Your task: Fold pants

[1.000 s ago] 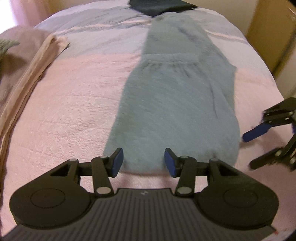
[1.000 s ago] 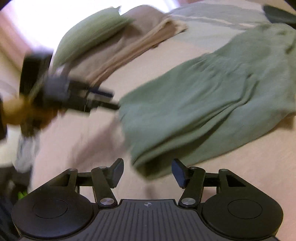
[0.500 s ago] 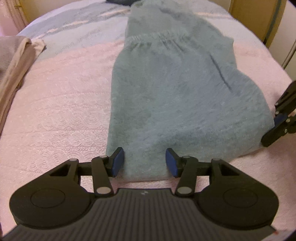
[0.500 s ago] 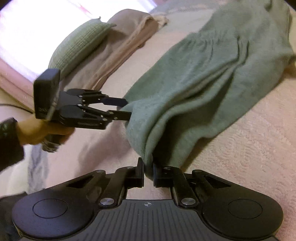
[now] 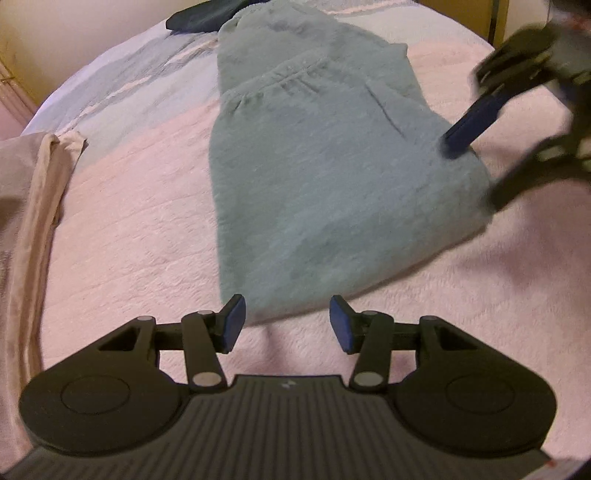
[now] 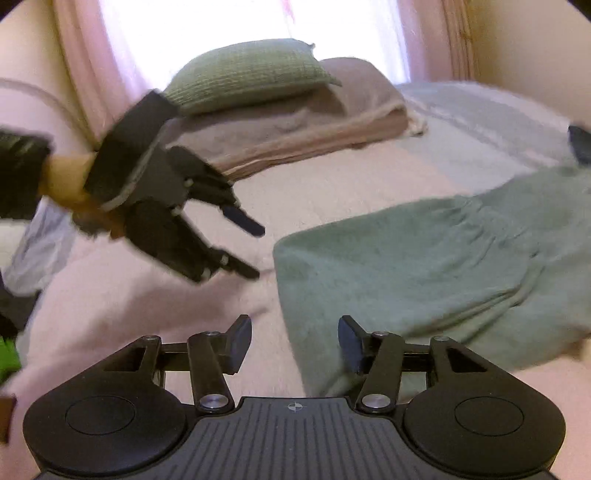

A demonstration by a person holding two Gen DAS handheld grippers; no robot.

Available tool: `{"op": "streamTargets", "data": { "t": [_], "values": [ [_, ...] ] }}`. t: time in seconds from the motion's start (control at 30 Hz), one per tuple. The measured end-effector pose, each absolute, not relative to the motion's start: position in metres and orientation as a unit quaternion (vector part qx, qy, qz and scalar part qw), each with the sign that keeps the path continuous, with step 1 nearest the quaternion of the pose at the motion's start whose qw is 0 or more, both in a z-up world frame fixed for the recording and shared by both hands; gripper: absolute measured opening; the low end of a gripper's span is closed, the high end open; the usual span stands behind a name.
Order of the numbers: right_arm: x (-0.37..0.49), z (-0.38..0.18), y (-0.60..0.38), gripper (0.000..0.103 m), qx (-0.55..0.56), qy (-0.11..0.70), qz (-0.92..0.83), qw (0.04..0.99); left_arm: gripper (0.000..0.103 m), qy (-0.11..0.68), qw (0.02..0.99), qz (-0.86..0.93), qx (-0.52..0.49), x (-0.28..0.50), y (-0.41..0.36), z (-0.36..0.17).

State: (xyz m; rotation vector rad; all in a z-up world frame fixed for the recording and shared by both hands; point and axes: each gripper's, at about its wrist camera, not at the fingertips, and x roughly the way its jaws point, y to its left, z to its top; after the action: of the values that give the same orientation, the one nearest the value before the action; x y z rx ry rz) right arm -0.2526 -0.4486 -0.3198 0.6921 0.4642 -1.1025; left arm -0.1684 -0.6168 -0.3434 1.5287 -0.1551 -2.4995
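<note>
The green pants (image 5: 325, 177) lie folded lengthwise on the pink bedspread (image 5: 129, 240), waistband towards the far end. My left gripper (image 5: 288, 323) is open at their near edge, the pads not pressing the cloth. In the left wrist view my right gripper (image 5: 474, 175) is blurred and hovers open over the pants' right edge. In the right wrist view the right gripper (image 6: 295, 339) has its jaws opening, with the corner of the pants (image 6: 424, 266) lying loose under the gap. A hand holds the left gripper (image 6: 256, 253) open at the left, clear of the cloth.
A green pillow (image 6: 243, 70) rests on a folded beige blanket (image 6: 314, 136) by the curtained window. That blanket (image 5: 29, 177) borders the bed's left side. A dark garment (image 5: 199, 16) lies at the far end beyond the pants.
Half a second ago my right gripper was shut on the pants' edge. It has since let go and lifted away, and the cloth lies flat. The left gripper rolled and sits just off the near edge.
</note>
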Motion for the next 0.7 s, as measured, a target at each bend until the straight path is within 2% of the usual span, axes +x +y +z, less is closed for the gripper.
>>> {"op": "streamTargets", "data": {
  "t": [0.07, 0.13, 0.2, 0.23, 0.27, 0.33, 0.37, 0.4, 0.63, 0.67, 0.7],
  "values": [
    [-0.271, -0.35, -0.468, 0.048, 0.386, 0.199, -0.517, 0.738, 0.046, -0.037, 0.106, -0.849, 0.516, -0.174, -0.619, -0.354],
    [-0.294, -0.371, -0.468, 0.04, 0.438, 0.185, -0.523, 0.707, 0.048, -0.041, 0.104, -0.846, 0.521, -0.176, -0.618, -0.363],
    [-0.298, -0.358, -0.46, 0.041, 0.435, 0.198, -0.533, 0.698, 0.048, -0.055, 0.098, -0.846, 0.521, -0.173, -0.614, -0.363],
    [-0.293, -0.347, -0.455, 0.048, 0.42, 0.218, -0.545, 0.692, 0.049, -0.061, 0.094, -0.847, 0.52, -0.169, -0.612, -0.36],
    [-0.286, -0.336, -0.449, 0.052, 0.398, 0.232, -0.549, 0.697, 0.05, -0.075, 0.093, -0.848, 0.516, -0.165, -0.608, -0.357],
    [-0.265, -0.319, -0.435, 0.068, 0.325, 0.273, -0.539, 0.728, 0.058, -0.111, 0.084, -0.85, 0.509, -0.159, -0.6, -0.351],
    [-0.253, -0.318, -0.431, 0.069, 0.287, 0.301, -0.529, 0.74, 0.061, -0.137, 0.077, -0.848, 0.506, -0.157, -0.594, -0.351],
    [-0.239, -0.322, -0.429, 0.07, 0.249, 0.332, -0.513, 0.751, 0.066, -0.171, 0.069, -0.845, 0.503, -0.155, -0.588, -0.352],
    [-0.18, -0.392, -0.432, 0.069, 0.023, 0.538, -0.422, 0.729, 0.067, -0.344, 0.0, -0.795, 0.5, -0.156, -0.559, -0.393],
    [-0.181, -0.399, -0.43, 0.068, -0.004, 0.558, -0.417, 0.717, 0.067, -0.366, -0.005, -0.786, 0.498, -0.156, -0.557, -0.401],
    [-0.183, -0.405, -0.429, 0.059, -0.029, 0.572, -0.417, 0.706, 0.068, -0.392, -0.008, -0.776, 0.494, -0.157, -0.556, -0.409]
  ]
}}
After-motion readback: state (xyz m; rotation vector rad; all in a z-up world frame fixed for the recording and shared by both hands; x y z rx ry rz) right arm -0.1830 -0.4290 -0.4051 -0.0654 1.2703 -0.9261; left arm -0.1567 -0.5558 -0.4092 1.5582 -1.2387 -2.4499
